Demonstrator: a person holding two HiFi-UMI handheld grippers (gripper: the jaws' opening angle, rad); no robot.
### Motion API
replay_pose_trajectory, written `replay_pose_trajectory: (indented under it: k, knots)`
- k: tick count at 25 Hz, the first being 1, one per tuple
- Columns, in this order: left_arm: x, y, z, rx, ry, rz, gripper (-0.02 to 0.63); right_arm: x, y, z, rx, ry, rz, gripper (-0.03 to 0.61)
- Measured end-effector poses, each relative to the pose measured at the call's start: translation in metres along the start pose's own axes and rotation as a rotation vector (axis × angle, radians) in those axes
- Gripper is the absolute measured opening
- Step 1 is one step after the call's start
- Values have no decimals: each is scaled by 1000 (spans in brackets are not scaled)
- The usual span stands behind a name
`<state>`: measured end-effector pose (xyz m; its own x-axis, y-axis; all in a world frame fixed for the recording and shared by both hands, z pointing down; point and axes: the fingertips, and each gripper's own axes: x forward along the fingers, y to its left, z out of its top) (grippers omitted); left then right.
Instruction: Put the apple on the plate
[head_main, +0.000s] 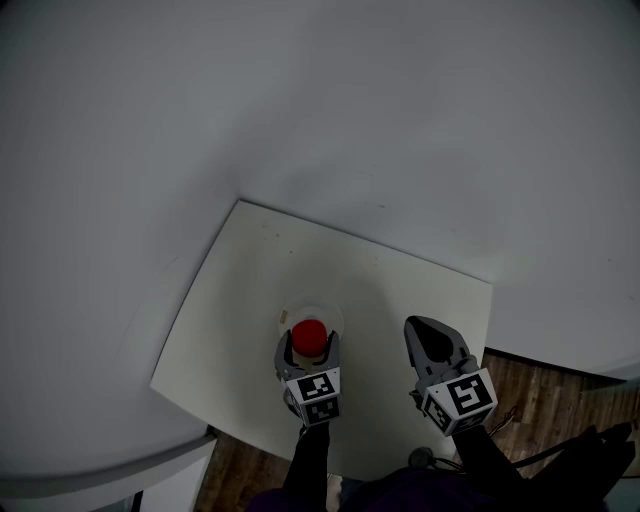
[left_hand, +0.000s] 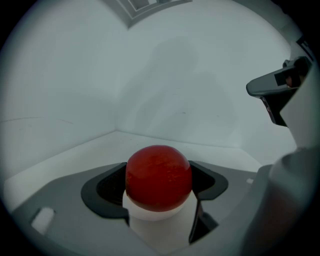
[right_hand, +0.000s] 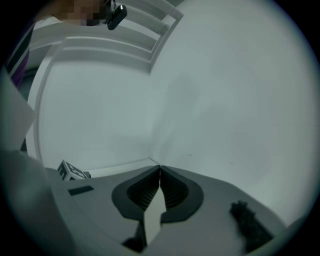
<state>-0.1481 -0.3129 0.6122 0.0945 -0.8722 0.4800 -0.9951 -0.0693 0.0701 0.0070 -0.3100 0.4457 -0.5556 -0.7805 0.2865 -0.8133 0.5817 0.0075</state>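
A red apple (head_main: 308, 337) sits between the jaws of my left gripper (head_main: 308, 345), which is shut on it; in the left gripper view the apple (left_hand: 158, 177) fills the gap of that gripper (left_hand: 159, 186). A pale round plate (head_main: 326, 314) lies on the table right under and beyond the apple. I cannot tell whether the apple touches it. My right gripper (head_main: 431, 336) hovers to the right of the plate, shut with nothing in it, and its jaws meet tip to tip in the right gripper view (right_hand: 160, 172).
The small white table (head_main: 400, 290) stands in a corner of plain white walls. Wooden floor (head_main: 560, 390) shows beyond its right and near edges. The right gripper's jaw tip (left_hand: 277, 87) is at the right in the left gripper view.
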Motion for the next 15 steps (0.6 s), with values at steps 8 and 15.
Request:
replay_pose_trajectory:
  k: [8, 15]
  knots:
    - [19, -3, -22, -6, 58, -10, 382, 1, -4, -3, -2, 12, -7, 11]
    - [27, -4, -31, 18, 77, -11, 383, 0, -5, -5, -2, 13, -14, 11]
